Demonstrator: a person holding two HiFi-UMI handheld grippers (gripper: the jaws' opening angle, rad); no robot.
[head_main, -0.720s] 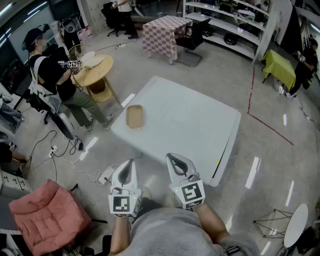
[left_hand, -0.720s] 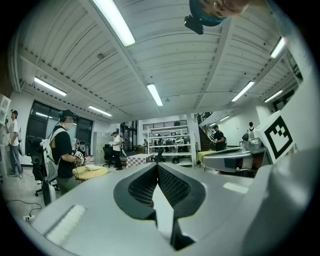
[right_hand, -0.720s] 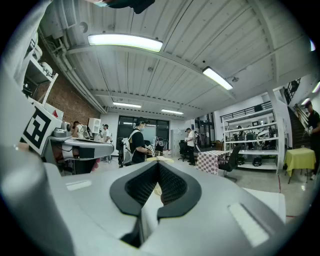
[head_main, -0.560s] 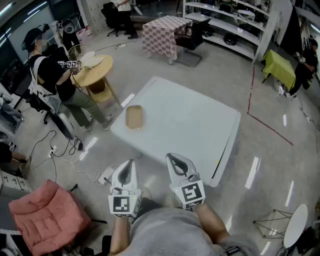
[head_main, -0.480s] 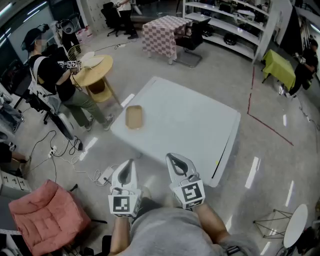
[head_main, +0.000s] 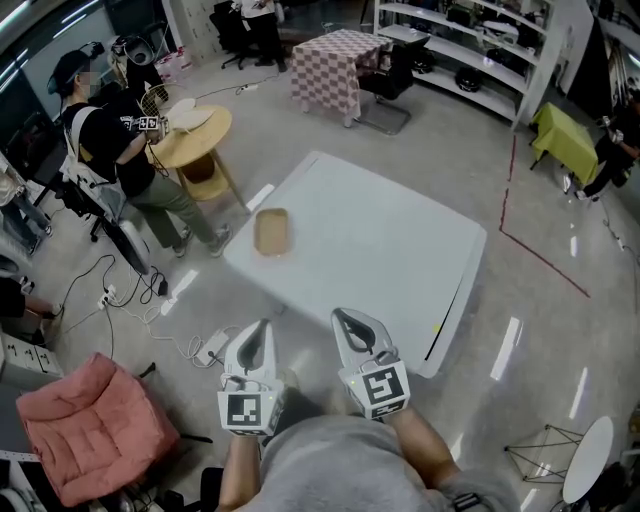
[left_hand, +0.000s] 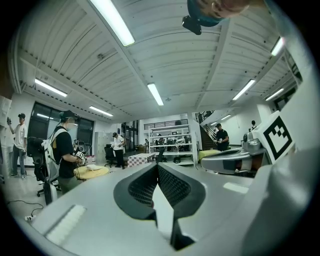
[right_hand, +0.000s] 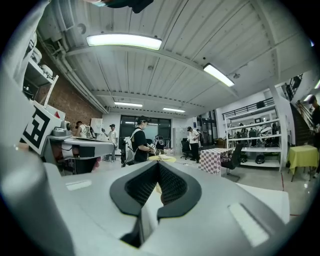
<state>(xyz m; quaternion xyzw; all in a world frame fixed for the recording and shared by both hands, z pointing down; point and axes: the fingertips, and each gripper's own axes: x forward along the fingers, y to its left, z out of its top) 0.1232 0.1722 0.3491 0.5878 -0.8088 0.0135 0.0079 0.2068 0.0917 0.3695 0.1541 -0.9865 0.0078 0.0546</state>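
The tray (head_main: 271, 231) lay on the surface (head_main: 390, 260), near its left corner. The left gripper (head_main: 257, 327) and right gripper (head_main: 343, 318) stood side by side before the surface, well apart from the tray.

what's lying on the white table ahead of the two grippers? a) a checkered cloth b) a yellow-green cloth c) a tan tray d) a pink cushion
c: in the head view a tan tray lies on the white table, close to the table's left edge, and it is the only thing seen on that tabletop.
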